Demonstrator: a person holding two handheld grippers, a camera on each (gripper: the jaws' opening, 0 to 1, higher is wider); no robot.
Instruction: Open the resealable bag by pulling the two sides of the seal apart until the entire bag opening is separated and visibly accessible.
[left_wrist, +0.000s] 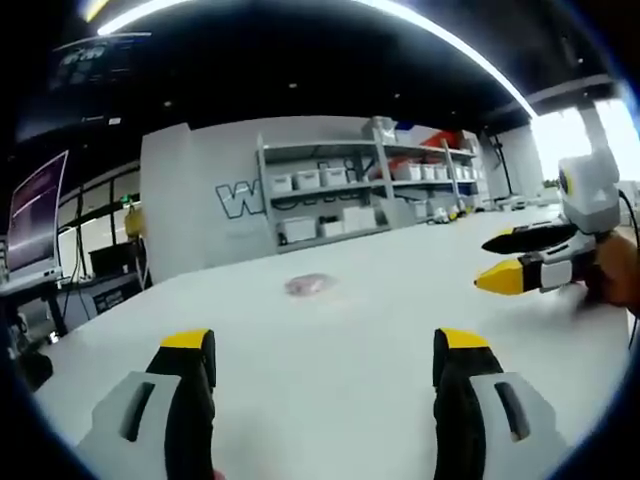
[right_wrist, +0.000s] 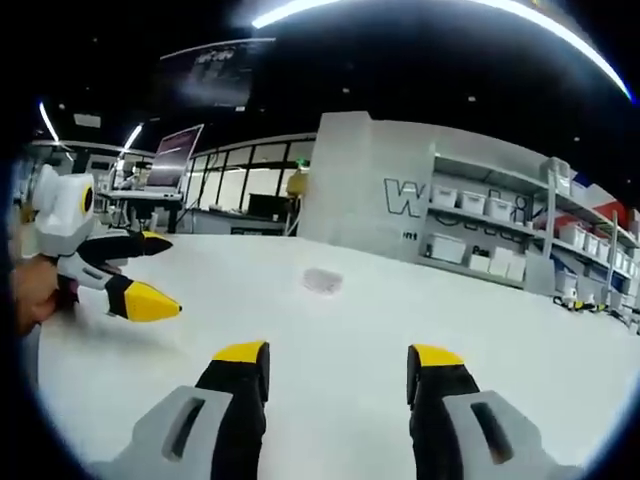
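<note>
A small clear resealable bag (left_wrist: 308, 286) lies flat on the white table (left_wrist: 330, 370), far ahead of both grippers; in the right gripper view the bag (right_wrist: 322, 280) is a pale patch near the middle. My left gripper (left_wrist: 325, 350) is open, its yellow-tipped jaws wide apart with nothing between them. The right gripper (right_wrist: 338, 360) is open too, holding nothing. In the left gripper view the right gripper (left_wrist: 505, 260) comes in from the right, held by a hand. The left gripper (right_wrist: 150, 275) enters the right gripper view from the left, jaws parted.
Grey shelving (left_wrist: 360, 190) with white bins stands behind the table against a wall with large lettering. A monitor (left_wrist: 35, 215) on a stand is at the left. The table's far edge (right_wrist: 250, 240) runs in front of windows and desks.
</note>
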